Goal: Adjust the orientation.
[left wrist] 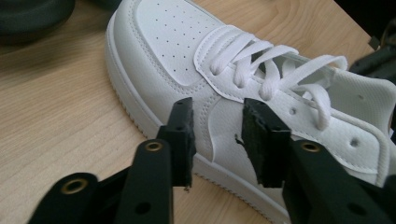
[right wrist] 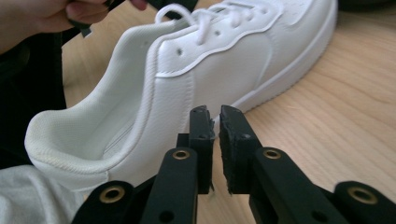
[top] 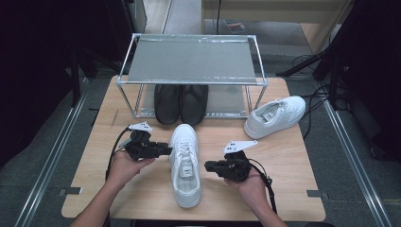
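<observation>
A white lace-up sneaker (top: 185, 163) lies on the wooden table (top: 293, 189), toe pointing away from me. My left gripper (top: 166, 150) is at its left side near the laces. In the left gripper view (left wrist: 217, 112) the jaws stand open just in front of the sneaker's side panel (left wrist: 233, 70), with nothing between them. My right gripper (top: 208, 165) is level with the sneaker's right side near the heel. In the right gripper view (right wrist: 214, 114) its jaws are only a narrow slit apart, holding nothing, close to the sneaker's heel wall (right wrist: 196, 70).
A second white sneaker (top: 275, 116) lies at the table's right, angled. A pair of black shoes (top: 181, 103) sits on the lower level of a metal-framed shoe rack (top: 191, 59) at the back. Table edges run close on both sides.
</observation>
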Demonstrator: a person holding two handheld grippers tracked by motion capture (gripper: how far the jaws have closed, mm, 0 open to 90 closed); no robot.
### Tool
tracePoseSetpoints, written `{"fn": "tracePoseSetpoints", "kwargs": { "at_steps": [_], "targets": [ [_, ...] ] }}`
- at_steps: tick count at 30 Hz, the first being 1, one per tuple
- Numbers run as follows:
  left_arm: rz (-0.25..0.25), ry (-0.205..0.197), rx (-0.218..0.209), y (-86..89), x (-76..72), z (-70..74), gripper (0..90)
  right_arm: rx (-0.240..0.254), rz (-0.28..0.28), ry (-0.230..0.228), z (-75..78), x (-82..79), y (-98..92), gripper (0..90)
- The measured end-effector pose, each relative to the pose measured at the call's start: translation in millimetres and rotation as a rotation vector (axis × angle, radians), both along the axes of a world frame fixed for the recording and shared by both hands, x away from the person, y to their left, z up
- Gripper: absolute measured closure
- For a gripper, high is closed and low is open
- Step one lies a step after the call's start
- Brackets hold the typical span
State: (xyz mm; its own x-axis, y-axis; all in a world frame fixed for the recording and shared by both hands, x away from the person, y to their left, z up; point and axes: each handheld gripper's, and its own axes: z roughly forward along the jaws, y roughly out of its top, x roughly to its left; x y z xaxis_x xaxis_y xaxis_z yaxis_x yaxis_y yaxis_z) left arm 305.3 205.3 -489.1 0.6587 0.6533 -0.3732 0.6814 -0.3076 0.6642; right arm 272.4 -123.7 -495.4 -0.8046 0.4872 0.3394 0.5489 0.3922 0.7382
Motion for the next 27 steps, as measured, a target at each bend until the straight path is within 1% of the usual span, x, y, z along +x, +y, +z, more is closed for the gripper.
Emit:
{"fn": "tracePoseSetpoints", "kwargs": {
  "at_steps": [2, 3, 5, 6, 7, 8, 13, 14, 16, 17, 19, 21, 23, 25, 27],
  "targets": [
    [-0.020, 0.009, -0.002, 0.4, -1.9, 1.4, 58.5, 0.011, -0.009, 0.002, 1.7, 3.0, -4.4, 80.4],
    [-0.019, 0.009, 0.008, 0.2, -3.3, 1.7, 56.8, 0.011, -0.020, -0.001, 2.4, 4.6, -6.5, 79.6],
    [-0.036, 0.021, 0.010, 0.6, -5.1, 1.9, 54.1, 0.016, -0.027, -0.004, 3.7, 7.0, -10.6, 78.9],
    [-0.039, 0.013, 0.016, 1.2, -6.4, 2.2, 53.3, 0.015, -0.036, -0.010, 4.2, 8.4, -12.6, 78.4],
    [-0.042, 0.015, 0.018, 2.0, -7.2, 2.5, 52.5, 0.013, -0.037, -0.011, 4.8, 9.7, -14.7, 77.8],
    [-0.045, 0.021, 0.010, 3.1, -7.5, 2.6, 51.3, 0.015, -0.045, -0.014, 5.4, 10.8, -17.0, 77.2],
    [-0.043, 0.035, -0.010, 7.6, -8.3, 3.8, 48.4, 0.027, -0.071, -0.016, 9.1, 16.0, -28.1, 75.3],
    [-0.038, 0.031, -0.013, 7.8, -8.8, 4.3, 48.2, 0.028, -0.079, -0.021, 10.0, 17.0, -30.3, 74.4],
    [-0.046, 0.031, -0.021, 8.6, -9.1, 5.1, 47.3, 0.031, -0.090, -0.022, 11.8, 19.2, -34.4, 72.2],
    [-0.049, 0.033, -0.025, 8.6, -9.5, 5.4, 46.9, 0.033, -0.095, -0.016, 12.5, 20.5, -36.8, 71.7],
    [-0.050, 0.031, -0.018, 8.8, -10.2, 6.1, 45.4, 0.033, -0.104, -0.010, 13.8, 23.5, -42.3, 70.2],
    [-0.055, 0.028, -0.023, 9.3, -10.6, 7.0, 44.7, 0.030, -0.113, -0.009, 15.9, 26.8, -48.8, 69.1],
    [-0.058, 0.025, -0.026, 10.0, -11.1, 8.5, 44.2, 0.029, -0.125, -0.014, 18.7, 30.7, -55.6, 68.4],
    [-0.057, 0.028, -0.023, 9.7, -11.9, 9.8, 43.6, 0.031, -0.150, -0.024, 22.3, 34.6, -62.7, 67.3],
    [-0.062, 0.024, -0.023, 9.9, -12.2, 10.5, 43.4, 0.023, -0.163, -0.032, 27.0, 39.0, -69.7, 66.6]
  ]
}}
